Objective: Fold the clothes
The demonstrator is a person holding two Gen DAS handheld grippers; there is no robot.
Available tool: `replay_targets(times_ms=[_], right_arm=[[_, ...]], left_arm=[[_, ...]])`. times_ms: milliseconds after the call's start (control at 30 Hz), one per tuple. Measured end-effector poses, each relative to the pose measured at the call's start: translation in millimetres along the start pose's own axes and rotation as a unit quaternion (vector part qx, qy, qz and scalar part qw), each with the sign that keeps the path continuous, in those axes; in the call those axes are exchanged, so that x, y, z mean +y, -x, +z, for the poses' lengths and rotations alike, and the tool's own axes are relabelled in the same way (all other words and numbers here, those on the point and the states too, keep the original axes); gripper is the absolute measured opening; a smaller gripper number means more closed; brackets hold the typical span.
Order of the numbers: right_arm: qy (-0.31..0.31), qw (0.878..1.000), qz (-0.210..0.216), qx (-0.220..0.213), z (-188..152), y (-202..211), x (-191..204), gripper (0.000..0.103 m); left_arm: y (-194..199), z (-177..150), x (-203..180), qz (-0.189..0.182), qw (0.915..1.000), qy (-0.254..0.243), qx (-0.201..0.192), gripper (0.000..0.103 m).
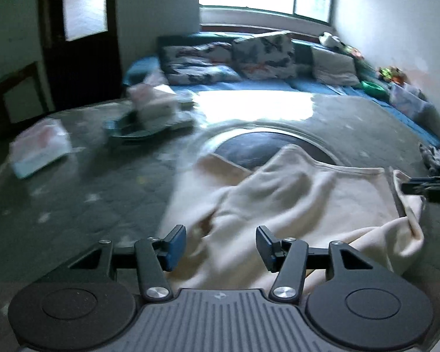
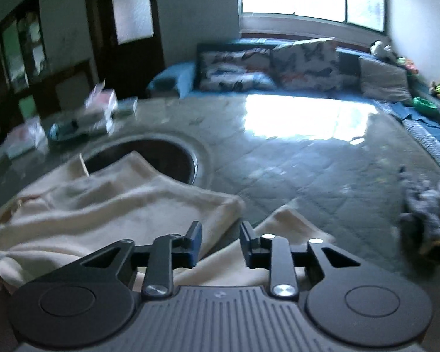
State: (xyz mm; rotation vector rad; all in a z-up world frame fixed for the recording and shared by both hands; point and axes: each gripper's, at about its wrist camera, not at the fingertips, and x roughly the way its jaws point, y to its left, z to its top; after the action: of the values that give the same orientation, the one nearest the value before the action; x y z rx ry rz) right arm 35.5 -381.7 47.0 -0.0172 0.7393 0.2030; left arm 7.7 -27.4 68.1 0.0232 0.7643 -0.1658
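**Both grips released over the cream garment**

The left hand-held gripper (image 1: pixel 221 245) stands released, jaws apart above the cream garment (image 1: pixel 293 205). The right hand-held gripper (image 2: pixel 221 242) is also released, nothing pinched. The garment lies rumpled on the quilted table (image 2: pixel 308 176), probably let go to settle flat; blur hides its fold lines.

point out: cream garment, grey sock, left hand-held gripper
cream garment (image 1: pixel 308 193): left wrist view, on the flat middle of the cloth.
grey sock (image 2: pixel 428 214): right wrist view, on its crumpled middle, at the right edge.
left hand-held gripper (image 1: pixel 221 245): left wrist view, midway between its open fingertips, over the cloth.
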Motion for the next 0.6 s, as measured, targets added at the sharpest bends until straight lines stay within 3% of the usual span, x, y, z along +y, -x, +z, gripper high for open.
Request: replay_targets(times_ms=[167, 400, 533, 600], right_arm=[[0.019, 0.999, -0.016, 0.041, -12, -24, 5, 0.035], [0.057, 0.994, -0.063, 0.074, -30, -4, -6, 0.039], [0.071, 0.991, -0.089, 0.067, -26, 7, -6, 0.04], [0.065, 0.994, -0.077, 0.051, -20, 12, -6, 0.04]], left_arm=[[-36, 15, -12, -0.024, 0.9997, -0.005, 0.01, 0.056], [-79, 37, -24, -0.037, 0.9987, -0.035, 0.004, 0.056], [-102, 49, -30, -0.05, 0.9978, -0.043, 0.006, 0.056], [-113, 53, -32, -0.062, 0.9969, -0.048, 0.007, 0.058]])
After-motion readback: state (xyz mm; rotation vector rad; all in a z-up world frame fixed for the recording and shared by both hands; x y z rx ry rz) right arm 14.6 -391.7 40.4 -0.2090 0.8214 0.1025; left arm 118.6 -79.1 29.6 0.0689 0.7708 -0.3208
